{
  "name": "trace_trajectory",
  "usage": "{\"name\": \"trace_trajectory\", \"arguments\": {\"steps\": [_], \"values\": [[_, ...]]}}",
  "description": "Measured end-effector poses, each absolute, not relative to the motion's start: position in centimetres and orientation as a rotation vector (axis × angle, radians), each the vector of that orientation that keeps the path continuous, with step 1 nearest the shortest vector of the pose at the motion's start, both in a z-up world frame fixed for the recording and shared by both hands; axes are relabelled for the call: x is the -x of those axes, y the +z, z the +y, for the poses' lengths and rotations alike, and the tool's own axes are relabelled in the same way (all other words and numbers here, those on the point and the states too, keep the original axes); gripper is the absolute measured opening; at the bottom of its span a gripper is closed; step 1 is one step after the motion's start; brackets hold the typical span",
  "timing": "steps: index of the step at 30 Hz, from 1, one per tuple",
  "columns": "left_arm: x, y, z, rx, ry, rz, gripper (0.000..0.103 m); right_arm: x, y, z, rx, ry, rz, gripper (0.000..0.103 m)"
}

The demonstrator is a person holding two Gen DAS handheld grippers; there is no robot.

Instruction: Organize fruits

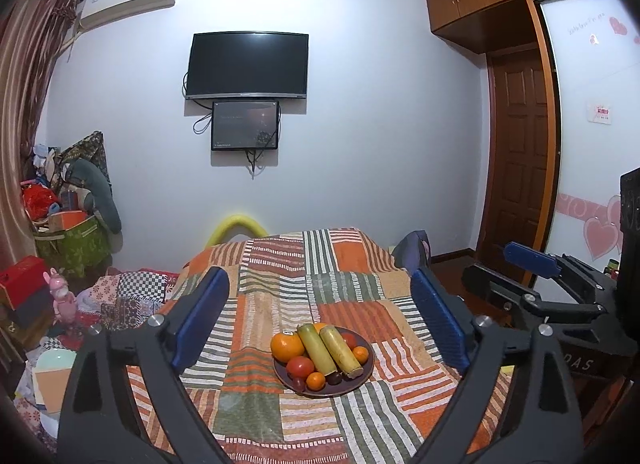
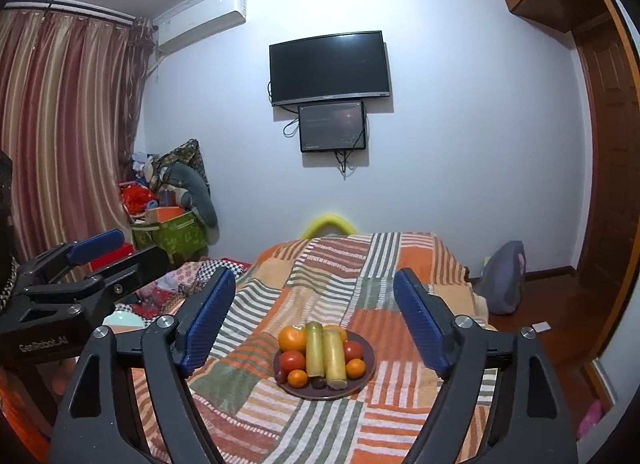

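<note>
While both tools [image 1: 320, 320] [image 2: 316, 320] gape empty, a fruit plate [image 1: 366, 374] sits on the patchwork bedspread [image 1: 280, 288]

"GenRobot.AI" reads in pale letters on the left gripper [image 2: 64, 284] body; the right gripper [image 1: 560, 296] shows "DAS" (rest cut off). The wardrobe door [image 1: 592, 103] script stays illegible.

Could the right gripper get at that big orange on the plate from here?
Probably yes. The right gripper is open and empty, held above the bed, and the big orange sits at the plate's far left edge with nothing over it. The yellow-green stalk beside it crowds one side.
</note>
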State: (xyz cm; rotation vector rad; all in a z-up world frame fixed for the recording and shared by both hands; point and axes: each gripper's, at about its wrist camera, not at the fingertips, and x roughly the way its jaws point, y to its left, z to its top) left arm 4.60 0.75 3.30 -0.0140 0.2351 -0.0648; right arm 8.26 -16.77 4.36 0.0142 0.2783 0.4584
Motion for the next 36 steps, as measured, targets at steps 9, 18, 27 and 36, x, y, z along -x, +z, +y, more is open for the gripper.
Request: {"name": "trace_trajectory", "arguments": {"steps": [9,18,27,36], "values": [[-4.5,3.2,0.9,0.024,-0.049,0.234,0.101,-7.7,4.4,-17.6,-0.029,0.431,0.269,0.096],[-4.6,3.2,0.9,0.022,-0.048,0.232,0.103,-7.5,4.6,-18.1,-0.04,0.414,0.261,0.103],[-4.6,3.2,0.5,0.018,-0.045,0.232,0.103,-7.6,4.7,-18.1,-0.039,0.411,0.26,0.103],[-4.6,3.2,0.5,0.02,-0.047,0.234,0.103,-7.3,4.8,-18.3,-0.046,0.408,0.257,0.103]]}}
